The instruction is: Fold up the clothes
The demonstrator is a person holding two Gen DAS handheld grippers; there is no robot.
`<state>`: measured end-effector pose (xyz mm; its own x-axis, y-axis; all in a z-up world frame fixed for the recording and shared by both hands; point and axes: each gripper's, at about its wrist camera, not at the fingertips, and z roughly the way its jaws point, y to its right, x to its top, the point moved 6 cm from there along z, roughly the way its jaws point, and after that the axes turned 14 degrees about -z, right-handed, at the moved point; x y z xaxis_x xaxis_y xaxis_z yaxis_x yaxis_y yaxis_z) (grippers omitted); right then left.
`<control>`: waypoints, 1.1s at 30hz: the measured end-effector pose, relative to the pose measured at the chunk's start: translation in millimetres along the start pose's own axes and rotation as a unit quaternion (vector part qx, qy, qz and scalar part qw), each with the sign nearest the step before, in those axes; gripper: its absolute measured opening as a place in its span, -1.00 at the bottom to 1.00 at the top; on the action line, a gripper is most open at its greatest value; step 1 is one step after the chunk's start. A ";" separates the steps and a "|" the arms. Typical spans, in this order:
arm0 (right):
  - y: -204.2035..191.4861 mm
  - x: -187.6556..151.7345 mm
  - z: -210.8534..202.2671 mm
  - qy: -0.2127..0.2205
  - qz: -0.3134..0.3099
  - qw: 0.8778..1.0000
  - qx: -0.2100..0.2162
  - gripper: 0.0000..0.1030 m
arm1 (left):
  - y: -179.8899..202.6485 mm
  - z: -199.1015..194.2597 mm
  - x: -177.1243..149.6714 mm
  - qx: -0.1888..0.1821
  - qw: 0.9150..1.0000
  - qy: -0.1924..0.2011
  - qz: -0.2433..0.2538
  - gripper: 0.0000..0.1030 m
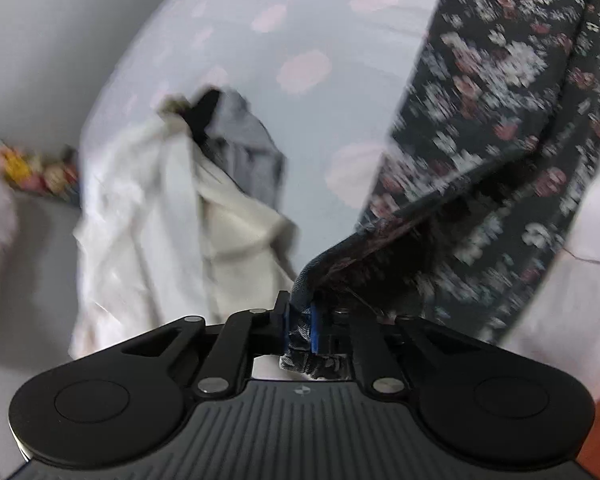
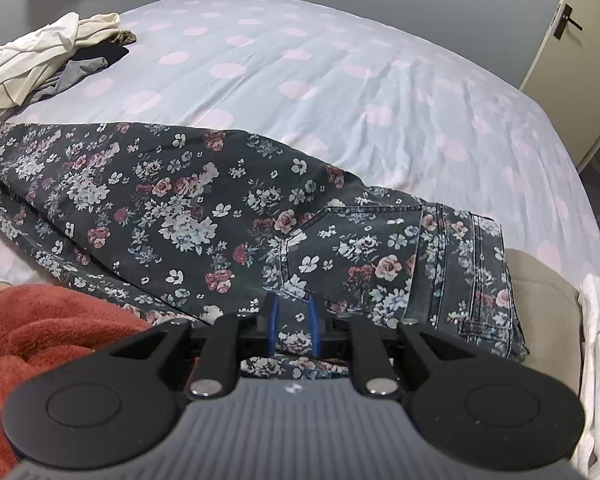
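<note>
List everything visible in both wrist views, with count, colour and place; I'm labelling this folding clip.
Floral jeans: one, dark with flowers, across near bed.
Bedsheet: one, pale blue with pink dots, covering bed.
Clothes pile: one, cream, grey, black, far left corner.
Orange blanket: one, near left edge.
Beige cloth: one, right of waistband.
Door: one, cream, far right.
Left gripper: shut on jeans fabric.
Right gripper: slightly open over jeans.

- We count one pair of floral jeans (image 2: 204, 216).
- We count one bed (image 2: 340, 80).
- We see one heap of pale and grey clothes (image 2: 48, 60).
- We count one red fleece (image 2: 40, 320).
- We count two grippers: left gripper (image 1: 300, 322), right gripper (image 2: 294, 326).
- We see one door (image 2: 572, 40).
</note>
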<state>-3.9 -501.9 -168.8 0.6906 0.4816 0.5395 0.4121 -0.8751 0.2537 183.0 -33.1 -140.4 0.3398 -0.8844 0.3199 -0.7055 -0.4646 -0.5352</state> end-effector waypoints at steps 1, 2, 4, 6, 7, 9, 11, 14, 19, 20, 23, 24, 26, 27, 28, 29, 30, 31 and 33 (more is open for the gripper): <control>0.4 -1.0 -0.2 0.000 0.003 1.000 0.000 -0.65 | 0.5 -6.9 2.3 0.019 1.000 0.021 0.011 -0.87; 1.0 -2.0 -0.3 0.000 0.005 1.000 -0.001 -0.65 | 1.0 -14.1 4.7 0.037 0.998 0.041 0.022 -0.88; 2.2 -3.8 0.0 0.001 0.009 1.000 -0.003 -0.65 | 2.3 -28.9 9.6 0.075 0.993 0.083 0.044 -0.88; 3.2 -5.1 1.4 0.003 0.015 1.000 -0.002 -0.65 | 3.9 -44.4 14.5 0.111 0.984 0.124 0.065 -0.88; 3.2 -5.1 2.3 0.004 0.017 1.000 -0.001 -0.65 | 6.3 -50.5 14.9 0.129 0.978 0.142 0.077 -0.88; 2.0 -4.2 3.9 0.007 0.020 1.000 0.003 -0.65 | 19.9 -48.8 4.4 0.152 0.971 0.156 0.098 -0.88; -0.1 -2.0 4.7 0.011 0.020 1.000 0.006 -0.65 | 36.9 -36.4 -12.2 0.138 0.975 0.137 0.112 -0.88; -4.8 6.9 1.7 0.017 0.010 1.000 0.012 -0.65 | 56.6 -20.9 -34.8 0.116 0.979 0.110 0.124 -0.88; -18.9 26.5 -2.6 0.025 -0.013 0.999 0.032 -0.65 | 73.4 -20.0 -59.9 0.078 0.986 0.085 0.124 -0.88; -26.5 32.7 -0.7 0.022 -0.024 0.999 0.043 -0.65 | 77.0 -21.0 -63.5 0.072 0.986 0.082 0.126 -0.88; -55.1 50.1 10.4 0.004 -0.068 0.994 0.081 -0.65 | 87.2 -22.7 -72.5 0.057 0.987 0.075 0.131 -0.88; -66.9 55.4 16.2 -0.007 -0.088 0.992 0.096 -0.65 | 90.5 -22.7 -74.8 0.052 0.987 0.074 0.131 -0.88; -90.8 65.1 27.7 -0.027 -0.128 0.984 0.122 -0.65 | 95.8 -22.5 -79.0 0.045 0.988 0.070 0.129 -0.88; -103.6 68.7 33.3 -0.037 -0.150 0.979 0.131 -0.65 | 95.4 -21.8 -79.9 0.045 0.989 0.069 0.122 -0.88; -116.5 72.6 39.2 -0.046 -0.171 0.974 0.139 -0.64 | 94.5 -21.0 -80.9 0.046 0.990 0.068 0.115 -0.88; -128.3 76.7 45.5 -0.054 -0.186 0.970 0.147 -0.63 | 92.5 -20.1 -81.6 0.049 0.991 0.066 0.109 -0.88; -138.1 80.6 52.0 -0.062 -0.197 0.966 0.157 -0.60 | 89.8 -19.6 -81.9 0.053 0.991 0.064 0.103 -0.88; -147.3 84.5 58.8 -0.069 -0.207 0.962 0.167 -0.55 | 87.1 -19.1 -82.2 0.057 0.992 0.062 0.097 -0.88; -159.0 86.4 70.9 -0.082 -0.226 0.956 0.167 -0.29 | 81.6 -18.0 -82.8 0.065 0.993 0.058 0.085 -0.88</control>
<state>32.4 -317.8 -219.4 0.4695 0.8318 0.2961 0.8384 -0.5252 0.1458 86.1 2.9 -196.5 0.1431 -0.9432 0.2998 -0.6577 -0.3170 -0.6833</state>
